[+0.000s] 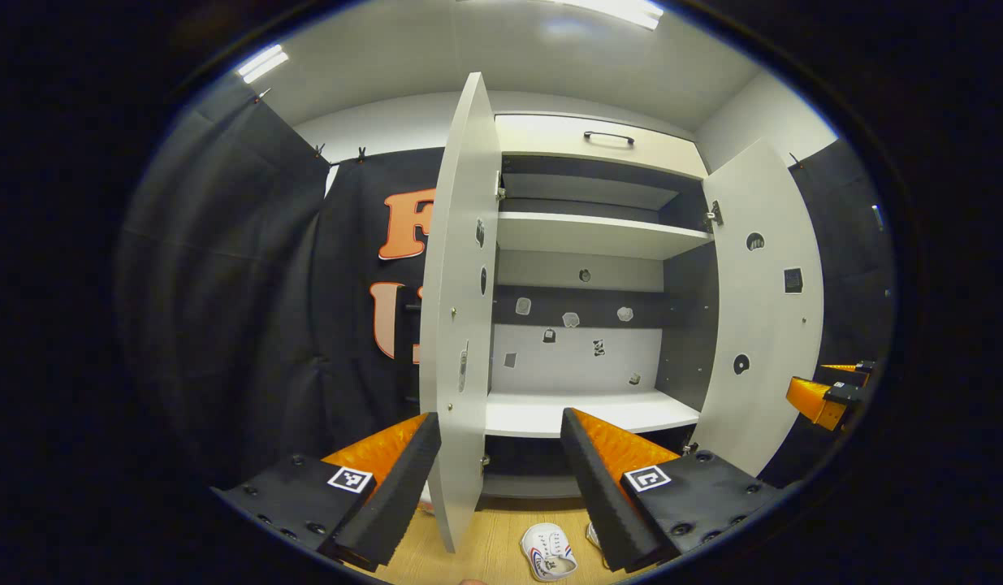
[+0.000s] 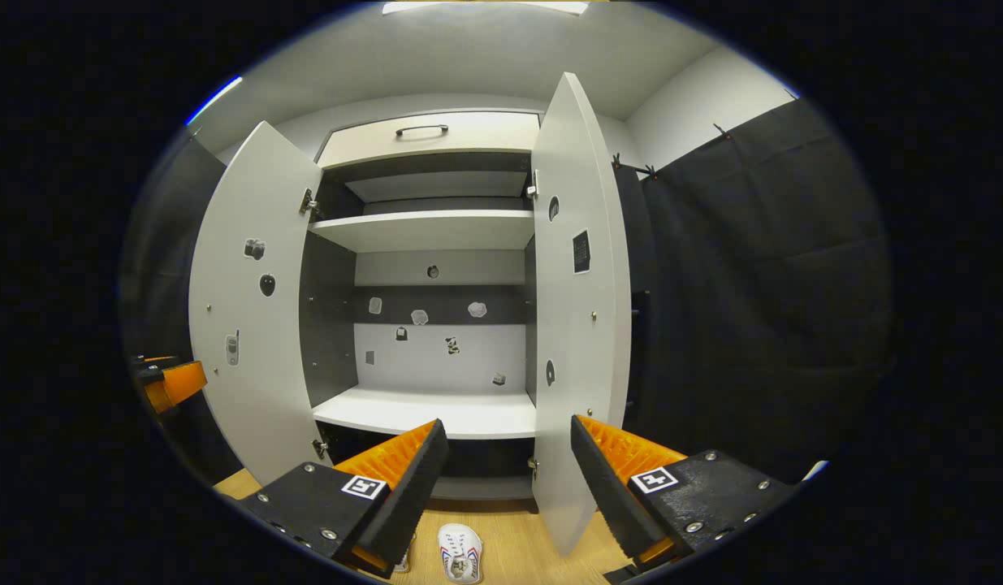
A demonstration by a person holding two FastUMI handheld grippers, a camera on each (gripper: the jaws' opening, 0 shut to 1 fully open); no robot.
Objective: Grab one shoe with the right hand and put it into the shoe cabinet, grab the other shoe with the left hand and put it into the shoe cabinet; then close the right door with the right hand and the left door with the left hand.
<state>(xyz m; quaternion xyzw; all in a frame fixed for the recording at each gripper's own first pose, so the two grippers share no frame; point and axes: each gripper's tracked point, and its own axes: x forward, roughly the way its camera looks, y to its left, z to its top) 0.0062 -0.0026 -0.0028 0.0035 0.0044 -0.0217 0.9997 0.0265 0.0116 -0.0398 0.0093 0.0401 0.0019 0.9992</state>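
Down on the wood floor (image 1: 485, 544) in the left gripper view, one white shoe (image 1: 548, 552) with striped sides lies near the shoe cabinet (image 1: 582, 244); a second is barely visible beside it. Both doors open. Left gripper (image 1: 497, 479) jaws spread, empty. Right gripper view: same white shoe (image 2: 460, 554), right gripper (image 2: 505, 487) jaws spread, empty.

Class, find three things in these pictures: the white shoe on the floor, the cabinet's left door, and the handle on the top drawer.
white shoe (image 1: 548, 552), left gripper view, on its laced top.
left door (image 1: 460, 309), left gripper view, on its inner face.
drawer handle (image 2: 421, 129), right gripper view, on the bar's middle.
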